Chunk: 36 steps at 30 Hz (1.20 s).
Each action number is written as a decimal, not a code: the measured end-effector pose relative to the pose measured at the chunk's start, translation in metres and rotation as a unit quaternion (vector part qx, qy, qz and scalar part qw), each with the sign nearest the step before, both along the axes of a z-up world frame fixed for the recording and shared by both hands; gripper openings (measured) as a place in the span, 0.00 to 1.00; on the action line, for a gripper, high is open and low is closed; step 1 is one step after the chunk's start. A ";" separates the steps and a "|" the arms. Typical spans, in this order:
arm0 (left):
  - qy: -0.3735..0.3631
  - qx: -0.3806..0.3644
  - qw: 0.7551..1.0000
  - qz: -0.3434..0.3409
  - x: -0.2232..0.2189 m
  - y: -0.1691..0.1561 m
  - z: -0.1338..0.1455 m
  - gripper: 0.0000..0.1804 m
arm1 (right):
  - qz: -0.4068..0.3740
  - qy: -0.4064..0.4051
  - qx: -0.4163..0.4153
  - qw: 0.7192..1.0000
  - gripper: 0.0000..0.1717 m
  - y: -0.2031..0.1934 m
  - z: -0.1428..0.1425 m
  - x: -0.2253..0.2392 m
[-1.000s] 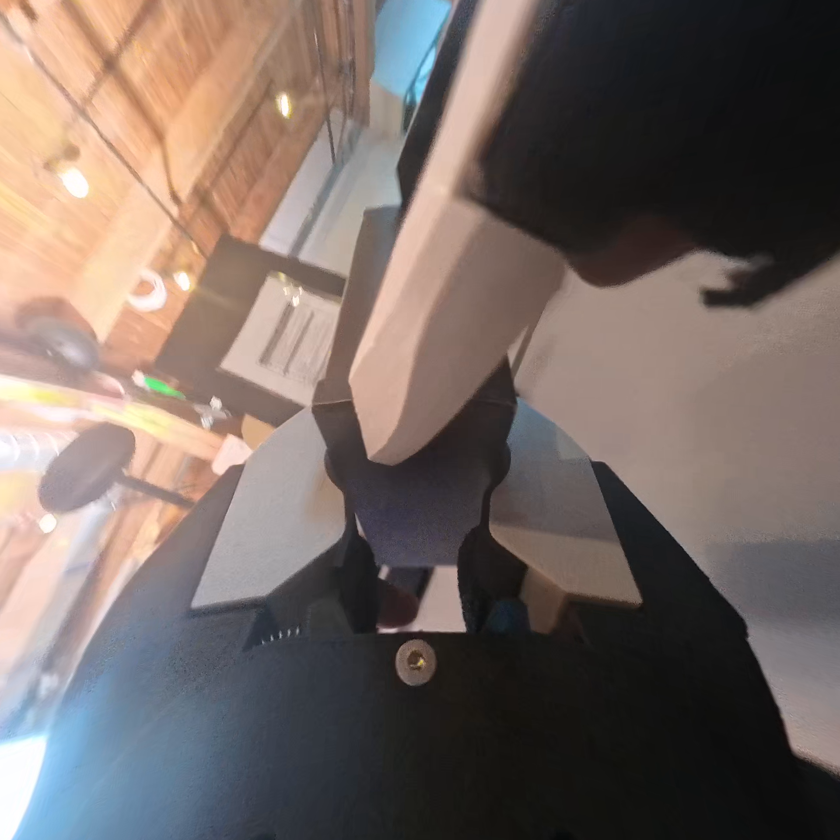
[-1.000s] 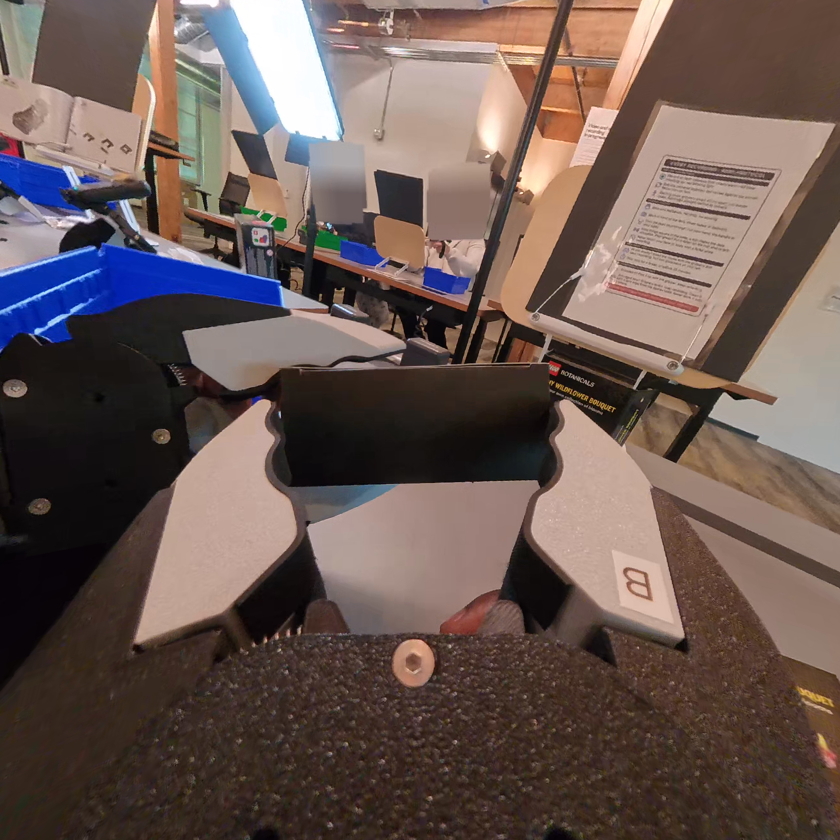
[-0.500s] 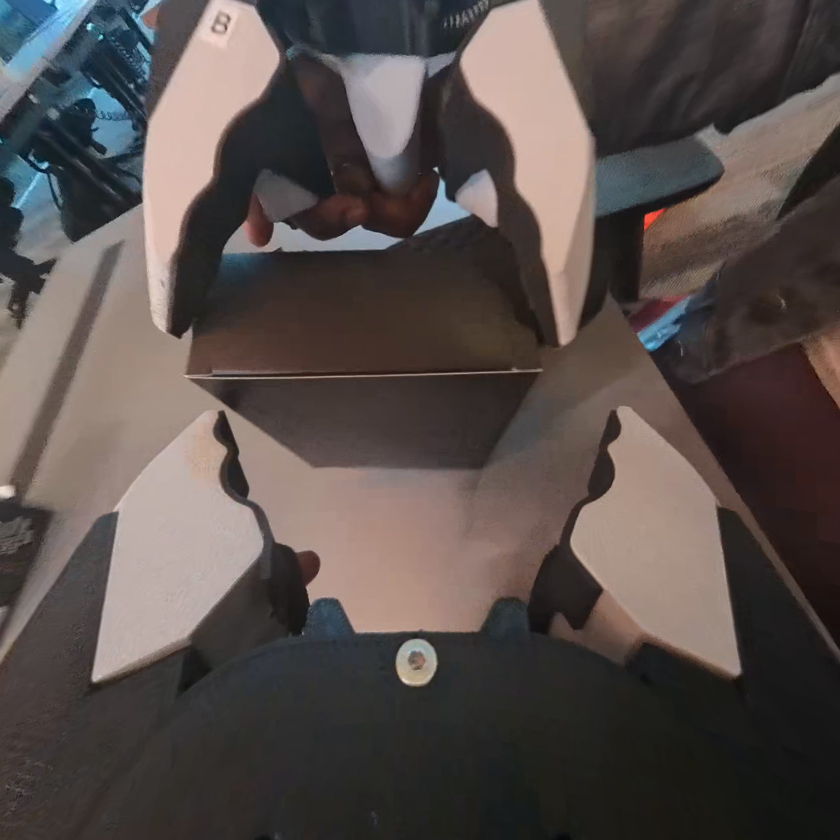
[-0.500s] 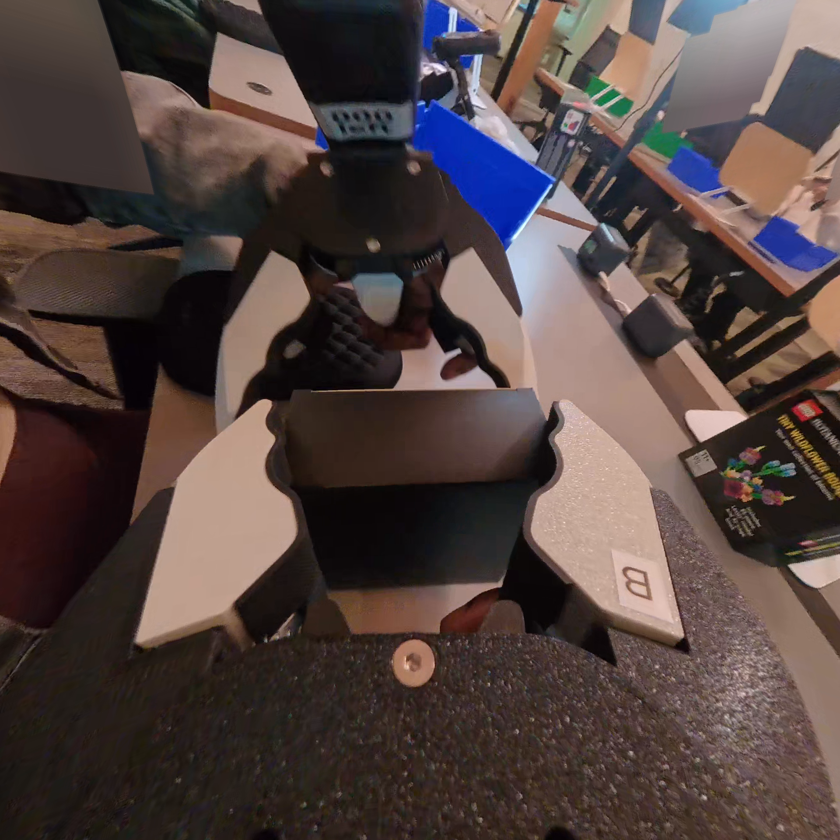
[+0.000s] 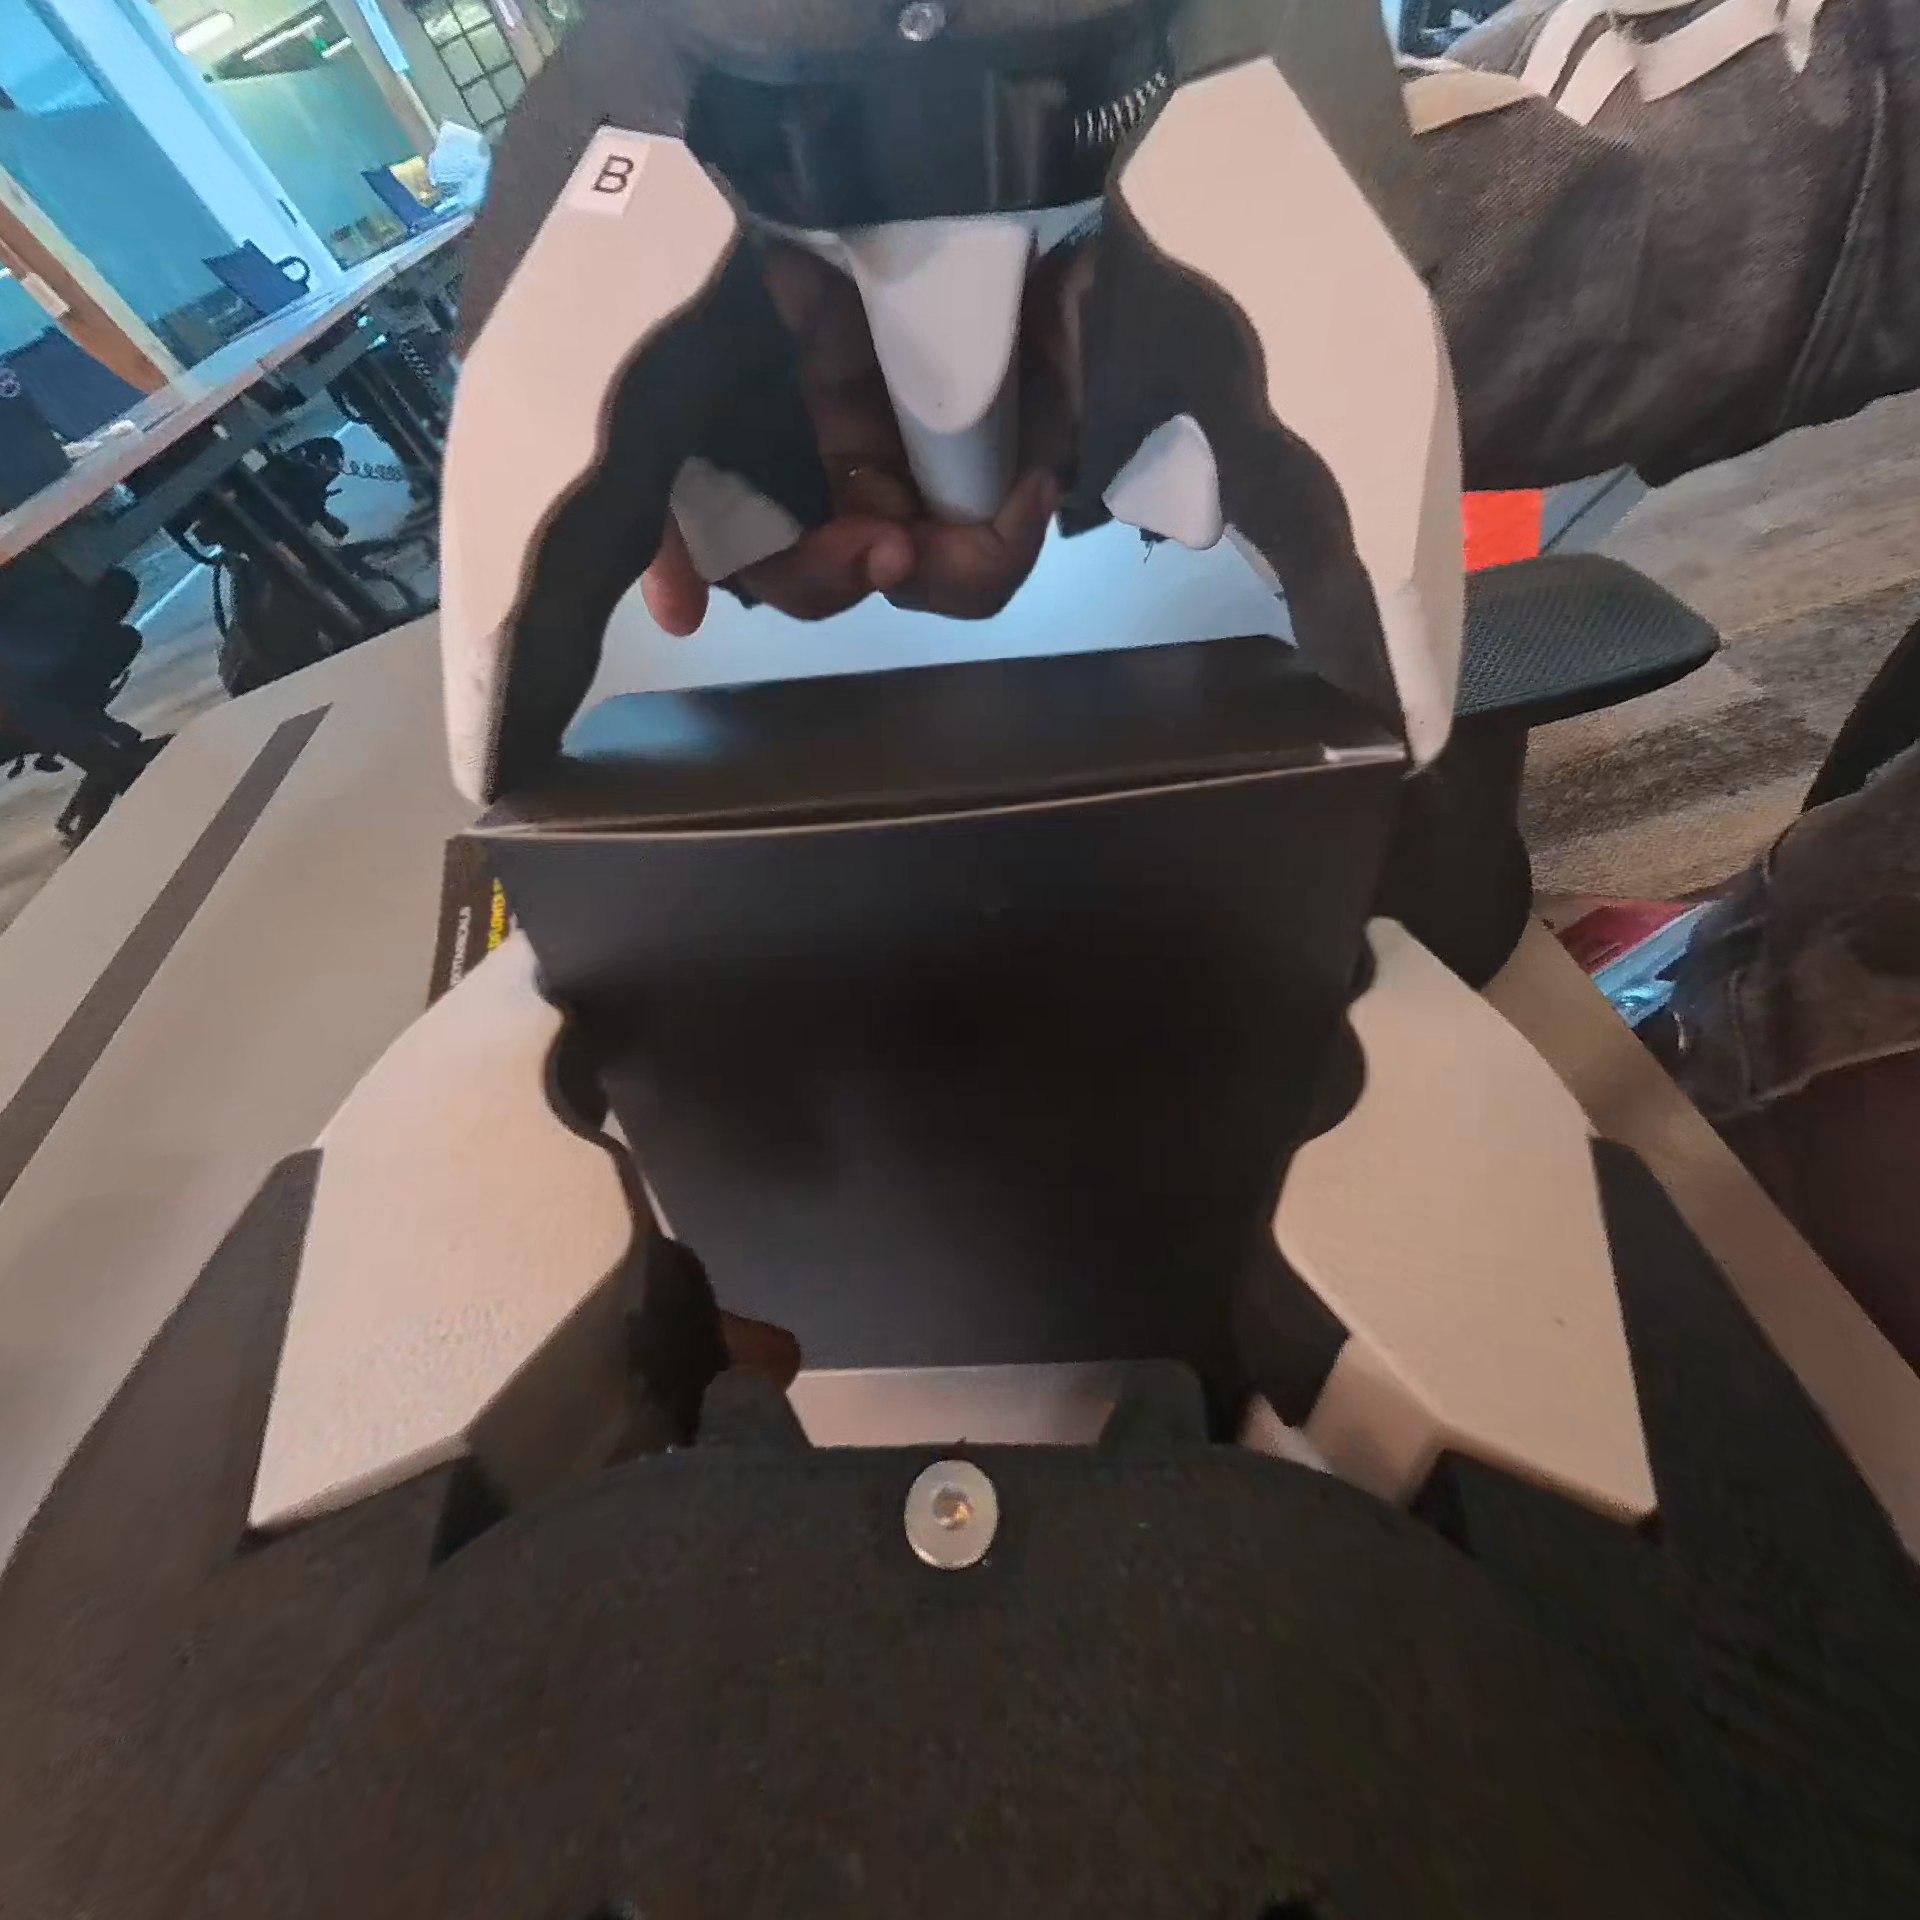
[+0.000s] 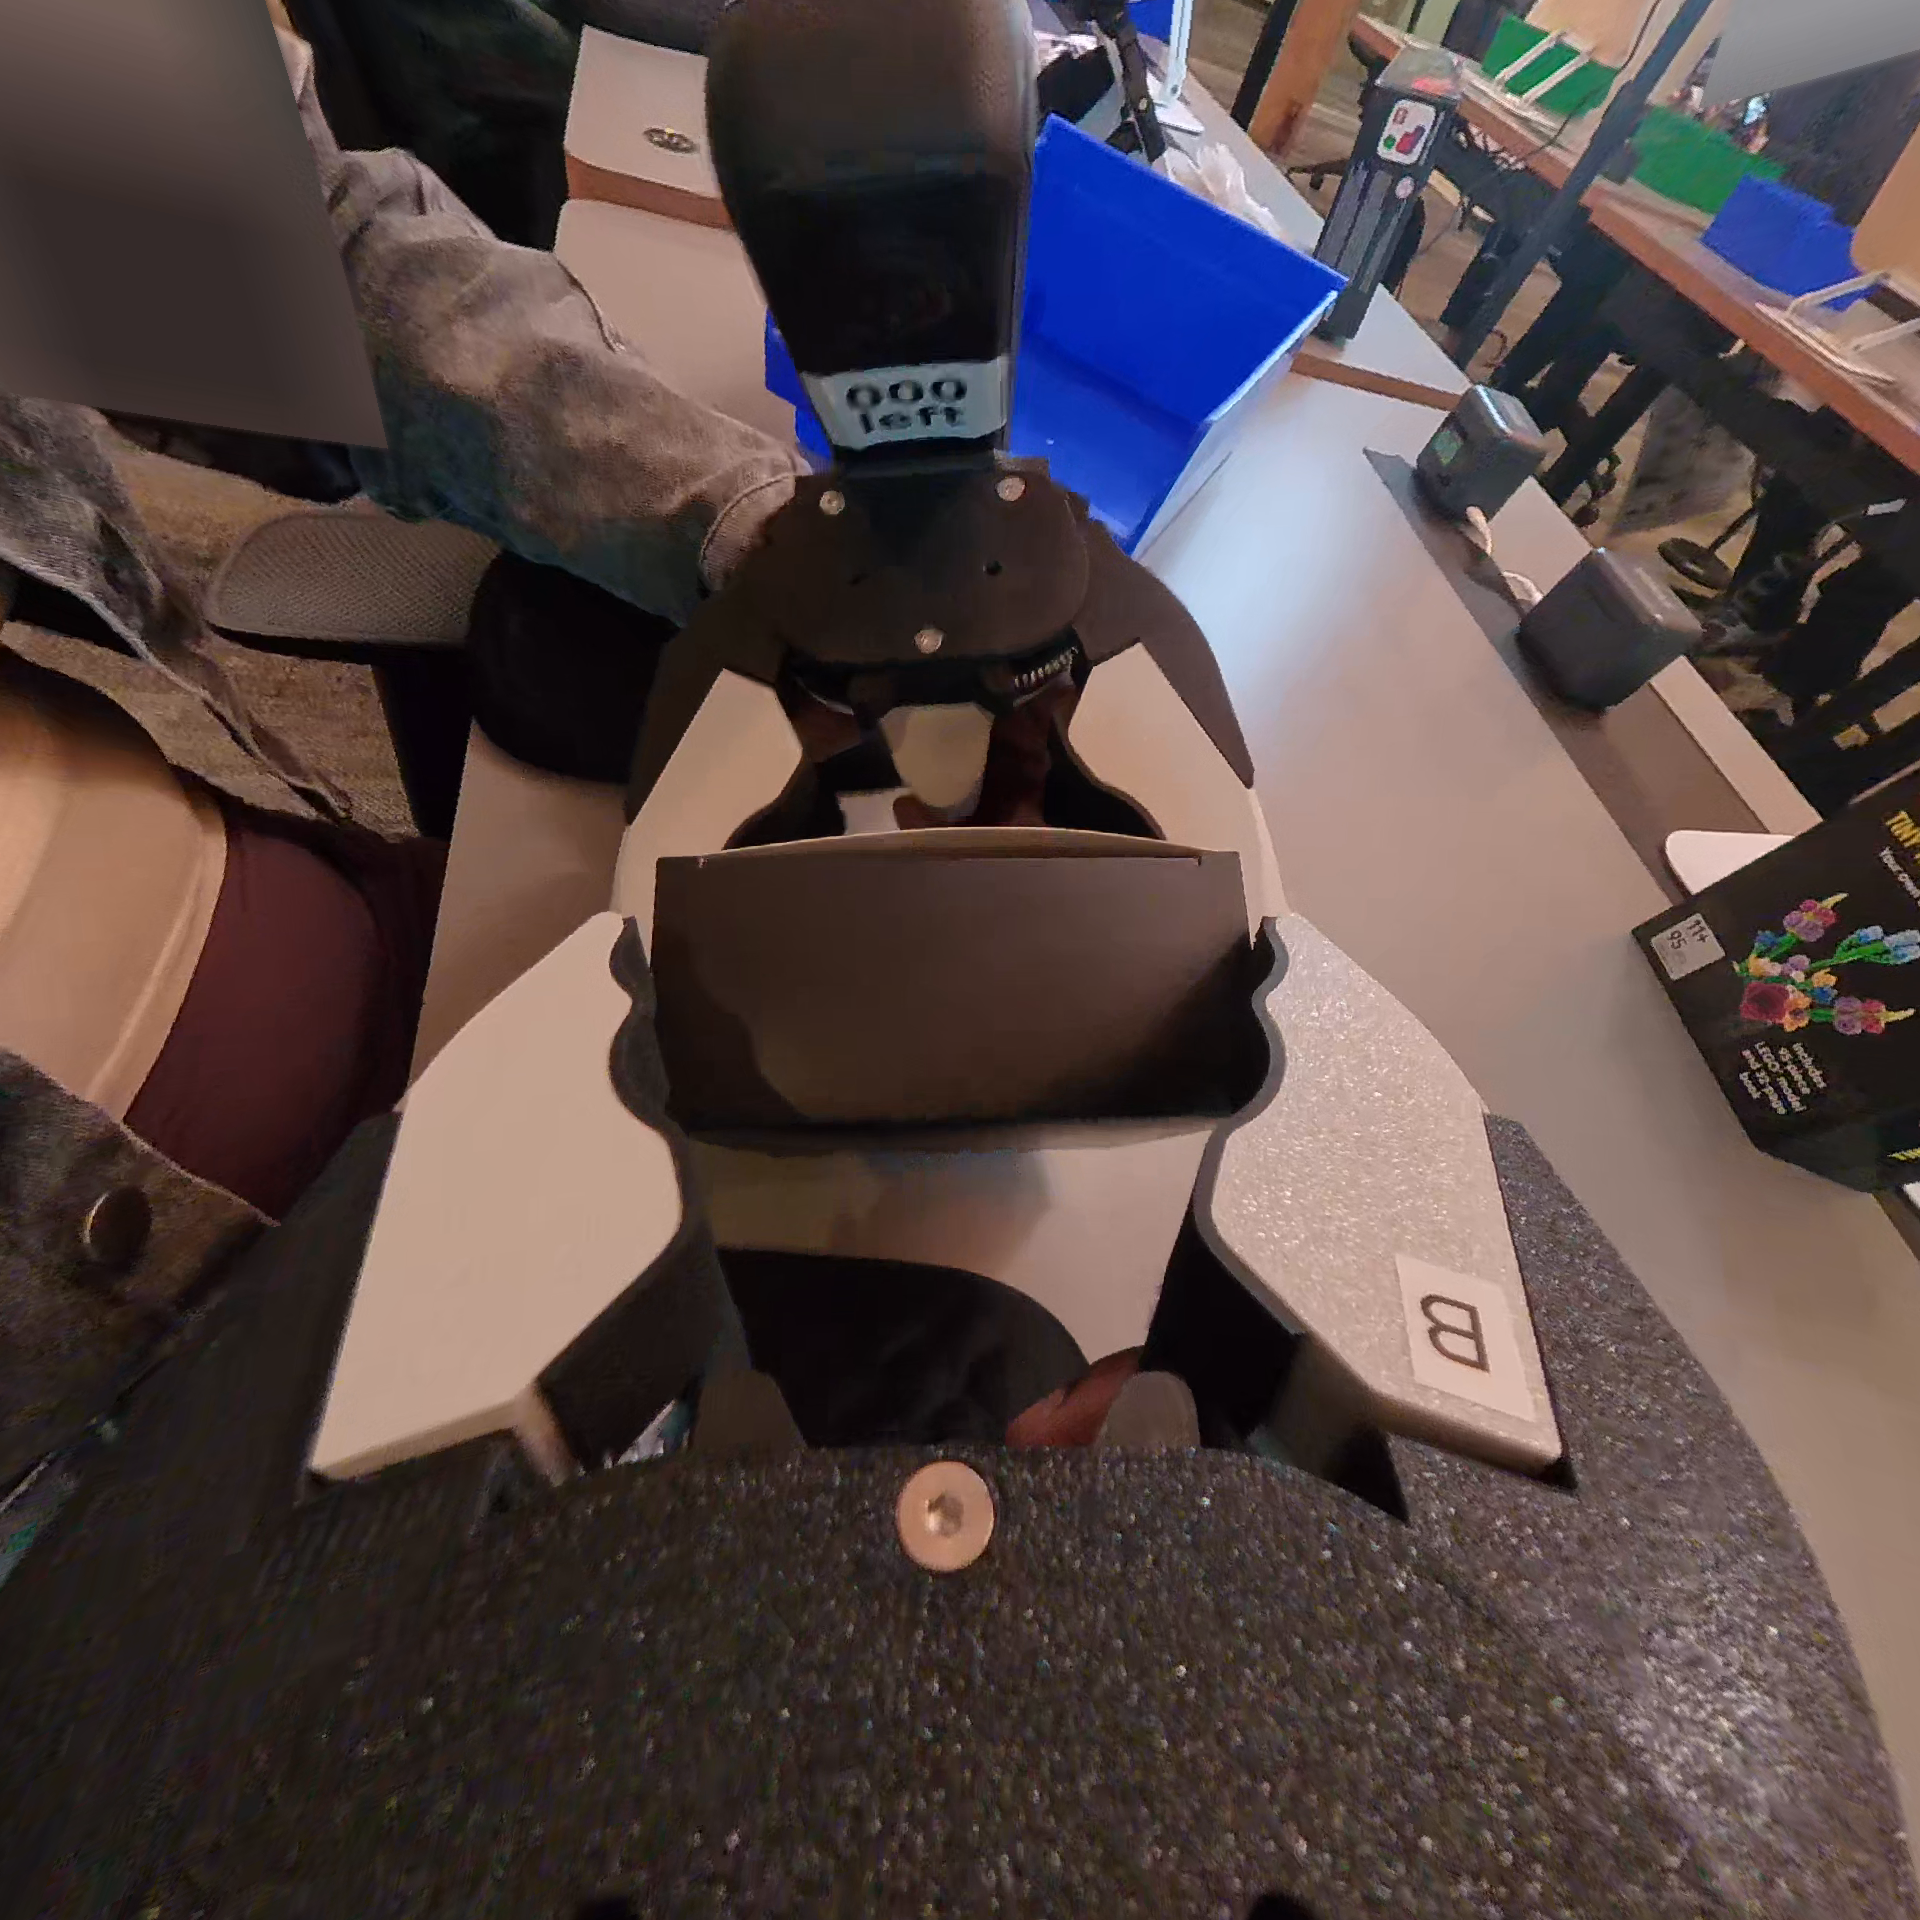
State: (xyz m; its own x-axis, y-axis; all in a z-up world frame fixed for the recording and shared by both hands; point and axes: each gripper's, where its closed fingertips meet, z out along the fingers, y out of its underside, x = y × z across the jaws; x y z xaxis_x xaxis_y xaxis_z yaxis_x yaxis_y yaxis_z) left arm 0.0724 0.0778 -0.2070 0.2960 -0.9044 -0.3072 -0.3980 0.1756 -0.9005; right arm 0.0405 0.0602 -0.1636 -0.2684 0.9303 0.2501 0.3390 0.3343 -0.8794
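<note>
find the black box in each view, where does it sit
Left wrist view: the black box fills the middle, between the left gripper low in the picture and the right gripper at the top.
Right wrist view: the black box sits in the middle, between the right gripper and the left gripper beyond it.
Shared landmark: the grey table.

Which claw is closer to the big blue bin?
Left. The left claw sits right before the blue bin; the right claw is farther back, gripping the black box.
</note>
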 end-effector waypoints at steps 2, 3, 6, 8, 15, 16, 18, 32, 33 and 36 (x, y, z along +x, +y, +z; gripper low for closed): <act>0.002 0.000 1.000 0.003 -0.001 -0.001 0.001 0.72 | 0.003 -0.014 0.013 1.000 0.63 -0.001 -0.001 0.002; 0.000 0.001 1.000 0.004 -0.001 -0.001 0.001 0.72 | 0.004 -0.023 0.019 1.000 0.63 -0.001 -0.001 0.003; 0.004 -0.003 1.000 0.010 -0.002 0.000 0.001 0.72 | 0.001 -0.052 0.032 0.998 0.63 0.000 -0.003 0.002; 0.001 -0.004 1.000 0.013 -0.002 0.000 0.001 0.72 | -0.002 -0.068 0.043 0.997 0.63 0.000 -0.003 0.002; 0.019 0.037 0.994 0.102 -0.015 0.014 -0.002 0.71 | -0.158 -0.110 -0.027 0.981 0.51 0.027 0.012 0.005; 0.022 0.041 0.993 0.108 -0.014 0.013 -0.002 0.71 | -0.164 -0.104 -0.070 0.978 0.52 0.024 0.013 0.004; 0.027 0.040 0.991 0.121 -0.013 0.015 -0.001 0.71 | -0.192 -0.097 -0.133 0.967 0.50 0.026 0.012 0.004; 0.126 0.206 0.921 0.307 -0.054 0.032 0.024 0.70 | -0.306 -0.028 -0.120 0.944 0.38 0.027 0.013 -0.006; 0.137 0.211 0.916 0.314 -0.056 0.033 0.023 0.70 | -0.307 -0.030 -0.113 0.944 0.36 0.026 0.012 -0.007; 0.167 0.227 0.903 0.325 -0.060 0.035 0.019 0.70 | -0.319 -0.044 -0.093 0.942 0.35 0.028 0.007 -0.008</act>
